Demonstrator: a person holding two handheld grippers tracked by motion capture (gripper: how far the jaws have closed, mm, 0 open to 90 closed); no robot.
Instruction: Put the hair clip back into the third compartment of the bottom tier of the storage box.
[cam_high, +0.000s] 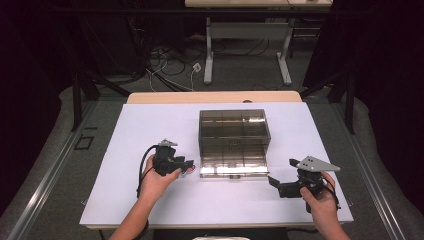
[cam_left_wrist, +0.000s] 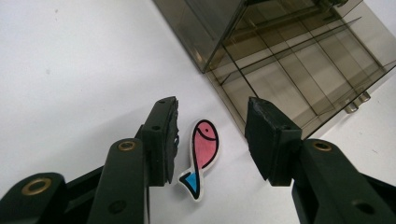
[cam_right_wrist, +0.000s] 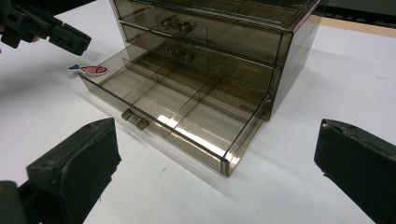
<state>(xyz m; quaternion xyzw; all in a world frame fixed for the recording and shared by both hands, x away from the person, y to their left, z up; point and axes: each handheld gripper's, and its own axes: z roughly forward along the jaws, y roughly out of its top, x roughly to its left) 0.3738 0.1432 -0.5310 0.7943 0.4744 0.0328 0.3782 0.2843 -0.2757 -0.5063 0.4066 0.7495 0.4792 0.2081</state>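
Left gripper (cam_left_wrist: 212, 135) hovers with jaws spread either side of the fish piece (cam_left_wrist: 201, 157), not yet gripped; the piece lies flat on the white table (cam_high: 150, 125), just beside the open bottom drawer (cam_right_wrist: 187, 112). Pink body, blue tail, white edge. Drawer compartments look empty, so placement likely remains. Right gripper (cam_high: 281, 181) is wide open, holding nothing.

Pink-and-blue fish sticker (cam_left_wrist: 202, 157), smoky brown drawer box (cam_high: 233, 142), white table (cam_high: 130, 150).
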